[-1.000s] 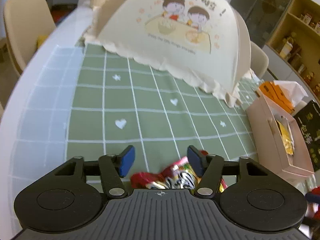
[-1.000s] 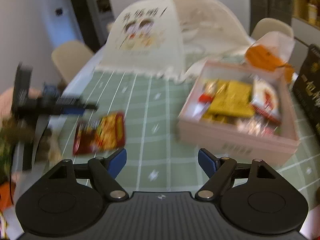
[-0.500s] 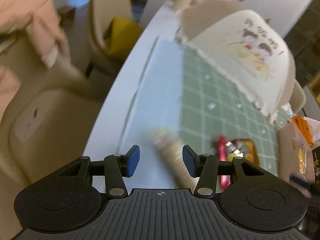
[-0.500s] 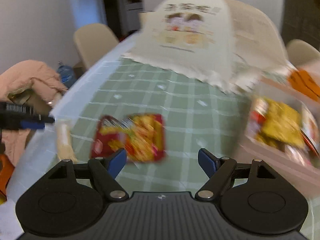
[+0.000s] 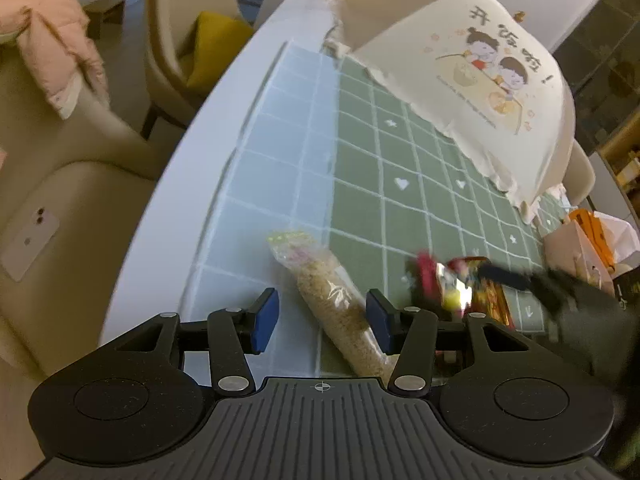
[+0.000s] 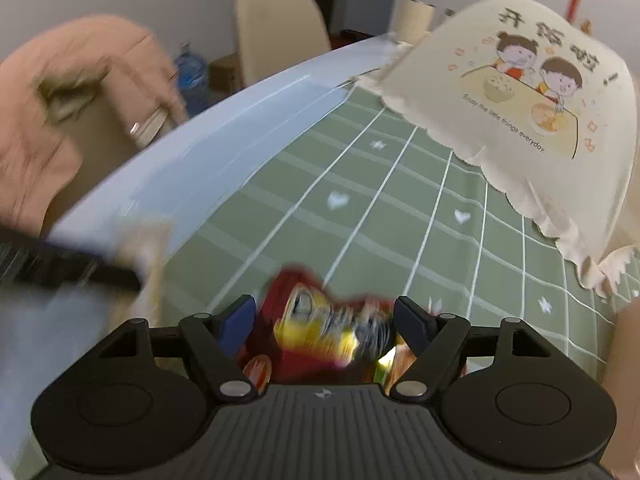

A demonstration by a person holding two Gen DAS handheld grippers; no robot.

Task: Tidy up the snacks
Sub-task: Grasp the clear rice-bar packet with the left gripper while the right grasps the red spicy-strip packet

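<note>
The red and yellow snack packet lies on the green checked tablecloth at the bottom centre of the right wrist view, between the spread fingers of the right gripper, which seem not to press it, though blur makes this uncertain. In the left wrist view a long clear bag of beige crumbs lies at lower centre between the parted fingers of the left gripper, its right pad near or touching the bag. The cream food cover fills the upper right.

Two snack packets lie on the worktop: one long clear tube of pale grains and one red-and-yellow packet. One cream food cover stands far right. One pink box, one phone, two beige chairs, one pink jacket.
</note>
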